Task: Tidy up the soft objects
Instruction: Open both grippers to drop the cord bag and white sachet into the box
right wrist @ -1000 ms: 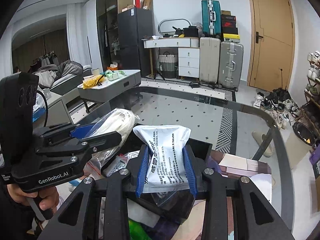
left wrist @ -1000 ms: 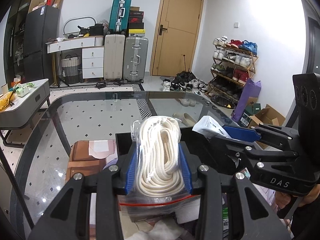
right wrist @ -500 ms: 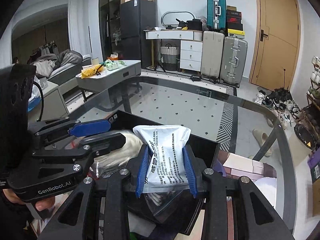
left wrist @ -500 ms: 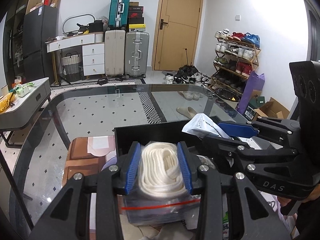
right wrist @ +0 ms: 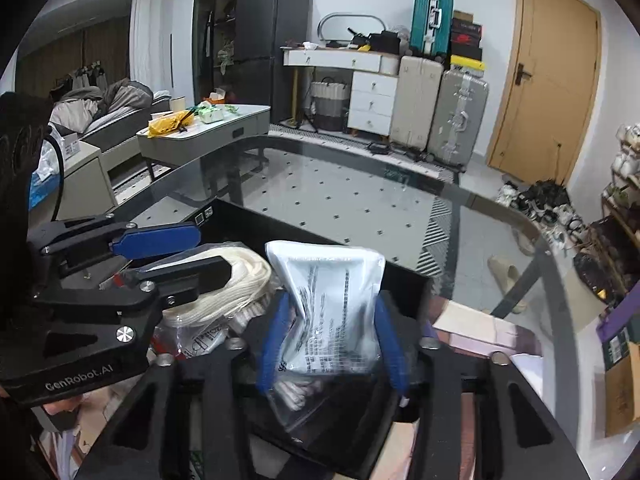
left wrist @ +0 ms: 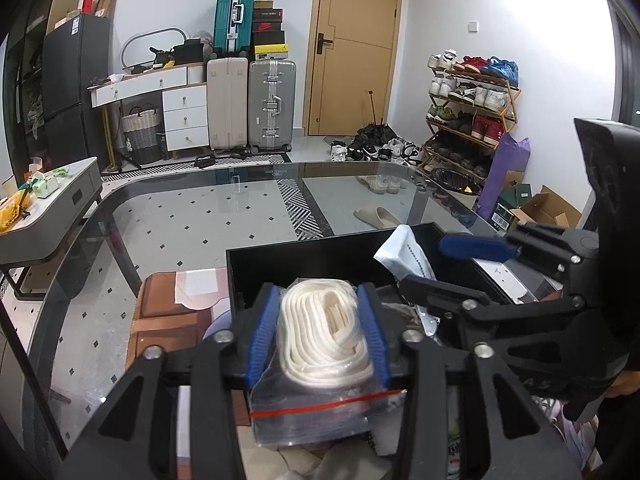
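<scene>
My left gripper (left wrist: 318, 328) is shut on a clear zip bag of coiled white rope (left wrist: 324, 336) and holds it over the black storage box (left wrist: 304, 256) on the glass table. My right gripper (right wrist: 330, 340) is shut on a white printed soft pack (right wrist: 332, 312), also over the box (right wrist: 240, 216). In the left wrist view the right gripper (left wrist: 452, 264) holds the pack (left wrist: 408, 256) just right of the rope. In the right wrist view the left gripper (right wrist: 192, 252) and rope (right wrist: 240, 284) sit just left of the pack.
The glass table (left wrist: 200, 216) stretches ahead, with a brown chair seat (left wrist: 168, 316) seen through it. More soft items and bags lie under the grippers near the front edge. Suitcases, a door and a shoe rack stand far behind.
Both grippers have moved down toward the black box with their loads still held; the rope and the pack now sit lower, within the box's outline.
</scene>
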The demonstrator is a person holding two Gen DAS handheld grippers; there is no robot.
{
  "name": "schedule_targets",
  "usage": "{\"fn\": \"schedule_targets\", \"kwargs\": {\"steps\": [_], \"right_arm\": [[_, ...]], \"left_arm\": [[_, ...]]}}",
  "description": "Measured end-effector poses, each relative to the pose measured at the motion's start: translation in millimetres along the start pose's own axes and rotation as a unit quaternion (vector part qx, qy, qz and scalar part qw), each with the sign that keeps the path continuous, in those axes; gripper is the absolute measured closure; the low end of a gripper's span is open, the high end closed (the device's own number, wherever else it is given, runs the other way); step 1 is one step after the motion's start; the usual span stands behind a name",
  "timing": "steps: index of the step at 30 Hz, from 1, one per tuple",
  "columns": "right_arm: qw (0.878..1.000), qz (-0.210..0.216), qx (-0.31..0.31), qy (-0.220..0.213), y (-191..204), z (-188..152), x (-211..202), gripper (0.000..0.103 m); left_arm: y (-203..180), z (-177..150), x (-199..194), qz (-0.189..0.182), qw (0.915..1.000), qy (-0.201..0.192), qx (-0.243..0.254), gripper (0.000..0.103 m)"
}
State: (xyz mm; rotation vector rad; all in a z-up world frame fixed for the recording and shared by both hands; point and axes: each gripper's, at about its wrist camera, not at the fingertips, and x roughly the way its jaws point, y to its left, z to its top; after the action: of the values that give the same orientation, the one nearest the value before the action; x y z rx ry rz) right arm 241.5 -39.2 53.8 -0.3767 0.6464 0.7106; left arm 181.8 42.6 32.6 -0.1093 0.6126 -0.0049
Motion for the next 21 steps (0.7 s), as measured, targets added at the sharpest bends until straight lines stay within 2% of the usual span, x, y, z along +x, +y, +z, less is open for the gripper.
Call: {"fn": "schedule_targets", "kwargs": {"steps": [1, 3, 5, 7, 10, 12, 21], "right_arm": [[1.000, -0.006, 0.004, -0.005, -2, -1, -6, 0.044], [1.000, -0.012, 0.006, -0.007, -4, -3, -14, 0.037], [1.000, -0.018, 0.008, -0.013, -6, -7, -25, 0.026], [0.999, -0.024, 0.014, -0.024, -9, -12, -37, 0.015], [0.999, -0.021, 0.029, -0.031, -14, -21, -53, 0.007], [0.999, -0.022, 0.035, -0.035, -16, -25, -61, 0.003], [0.998, -0.024, 0.050, -0.032, -11, -42, -90, 0.001]], "left_arm": [[0, 0, -3, -0.001, 1.0000, -0.002, 0.000, 0.046], [0, 0, -9, -0.003, 1.0000, -0.008, 0.000, 0.042], [-1, -1, -14, -0.004, 0.9999, -0.010, -0.001, 0.040], [-3, -3, -19, 0.001, 1.0000, -0.009, 0.004, 0.026], [-3, -8, -29, 0.012, 0.9997, -0.023, 0.004, 0.007], [-1, -11, -38, 0.010, 0.9994, -0.033, -0.002, 0.001], [0, -22, -61, 0.021, 0.9989, -0.042, -0.005, 0.000]]}}
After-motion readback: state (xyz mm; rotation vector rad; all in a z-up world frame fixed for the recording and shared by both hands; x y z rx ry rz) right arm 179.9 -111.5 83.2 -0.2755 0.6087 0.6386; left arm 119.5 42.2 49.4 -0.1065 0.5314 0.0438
